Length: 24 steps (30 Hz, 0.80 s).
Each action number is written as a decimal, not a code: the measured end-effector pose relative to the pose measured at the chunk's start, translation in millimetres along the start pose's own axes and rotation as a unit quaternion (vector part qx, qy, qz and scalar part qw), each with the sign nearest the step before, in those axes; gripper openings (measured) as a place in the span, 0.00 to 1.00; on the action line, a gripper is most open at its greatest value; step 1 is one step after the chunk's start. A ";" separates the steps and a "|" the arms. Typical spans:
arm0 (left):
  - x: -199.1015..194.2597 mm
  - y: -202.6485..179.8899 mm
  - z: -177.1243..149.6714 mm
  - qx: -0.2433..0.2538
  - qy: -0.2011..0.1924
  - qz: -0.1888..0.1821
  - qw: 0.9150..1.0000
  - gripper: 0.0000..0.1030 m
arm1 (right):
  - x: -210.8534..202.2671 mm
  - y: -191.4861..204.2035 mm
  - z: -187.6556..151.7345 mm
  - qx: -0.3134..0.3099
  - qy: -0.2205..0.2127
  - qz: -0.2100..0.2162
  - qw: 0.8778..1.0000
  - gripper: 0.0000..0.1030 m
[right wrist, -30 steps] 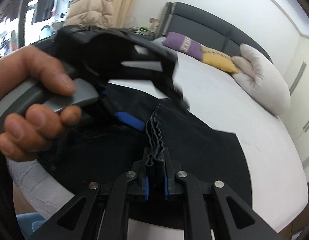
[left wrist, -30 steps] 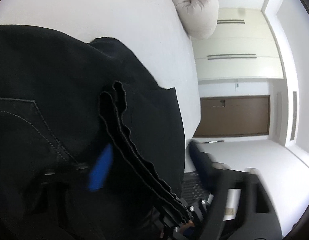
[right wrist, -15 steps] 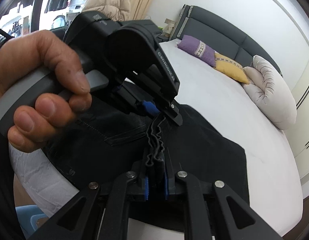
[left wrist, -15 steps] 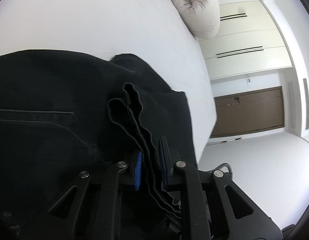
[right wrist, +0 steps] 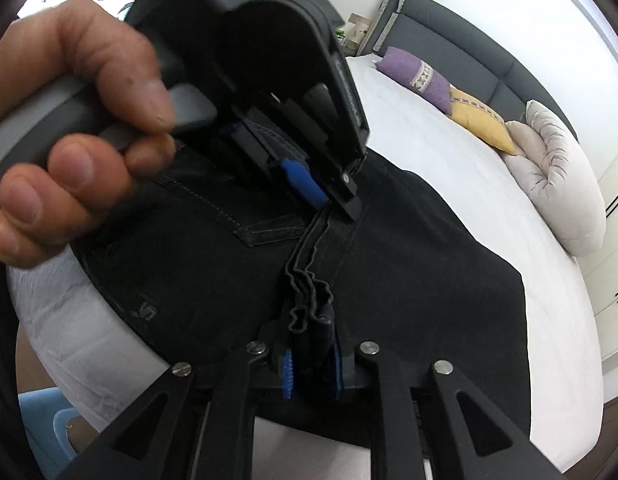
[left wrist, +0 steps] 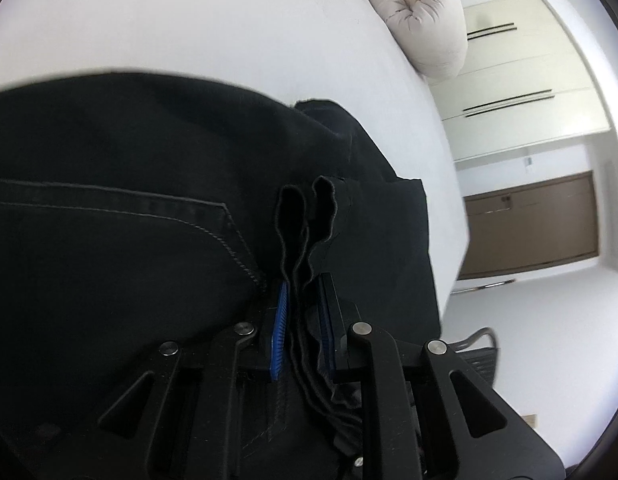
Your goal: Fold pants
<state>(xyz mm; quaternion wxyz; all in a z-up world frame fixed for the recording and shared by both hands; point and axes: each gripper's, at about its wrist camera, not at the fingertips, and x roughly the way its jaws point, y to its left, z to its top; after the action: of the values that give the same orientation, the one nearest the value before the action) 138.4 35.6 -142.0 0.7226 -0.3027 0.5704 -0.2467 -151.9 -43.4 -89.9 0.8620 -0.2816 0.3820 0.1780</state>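
A wide bed [right wrist: 449, 168] covered by a white sheet is seen filling most of both views, with a dark grey upholstered headboard [right wrist: 461, 60] at its far end. Spread flat across the near part of the mattress is a pair of black pants [right wrist: 429, 264], on which a stitched back pocket [left wrist: 109, 240] and pale topstitching can be made out; the fabric reaches to the rounded near edge of the bed. Against the headboard a puffy pale grey pillow [right wrist: 561, 196] is laid, with a yellow cushion [right wrist: 483, 118] and a purple cushion [right wrist: 415, 76] beside it. In the left wrist view, cream wardrobe doors [left wrist: 521, 92] and a brown wooden door [left wrist: 533, 224] are shown beyond the bed. A bunched, wavy stack of pant edges is raised from the flat cloth and is pinched at both ends. The right gripper [right wrist: 312, 372] is clamped on the near end of this ridge, its blue-lined pads pressed against the folded layers. The left gripper [left wrist: 303, 320] is closed on the same gathered edges, with the black layers held between its blue pads [left wrist: 279, 332]; in the right wrist view it is seen from outside, at the far end of the ridge, with its grey handle wrapped by the person's left hand [right wrist: 77, 128].
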 end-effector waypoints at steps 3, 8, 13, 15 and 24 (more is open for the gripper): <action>-12.7 -12.8 -0.6 0.017 -0.025 0.035 0.999 0.14 | -5.2 -7.3 -3.4 0.006 0.002 0.000 1.000 0.54; -9.3 -60.2 -3.0 0.086 -0.033 0.033 0.995 0.14 | -38.3 -51.3 -16.0 0.063 -0.002 0.106 0.992 0.65; 26.4 -83.6 -15.5 0.138 0.003 0.039 0.990 0.14 | -26.7 -176.4 -51.3 0.298 0.012 0.288 0.910 0.14; 44.0 -81.4 -22.2 0.138 0.022 0.058 0.988 0.14 | -9.9 -221.3 -59.7 0.337 0.013 0.330 0.882 0.14; 45.6 -52.0 -28.9 0.123 0.013 0.013 0.992 0.14 | 112.0 -342.0 -50.8 0.450 0.037 0.381 0.807 0.14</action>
<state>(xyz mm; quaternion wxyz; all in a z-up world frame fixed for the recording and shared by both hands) 120.0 -37.0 -140.2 0.7498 -0.2005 0.5494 -0.3095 70.5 -330.8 -83.4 0.7402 0.2997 0.5278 0.2894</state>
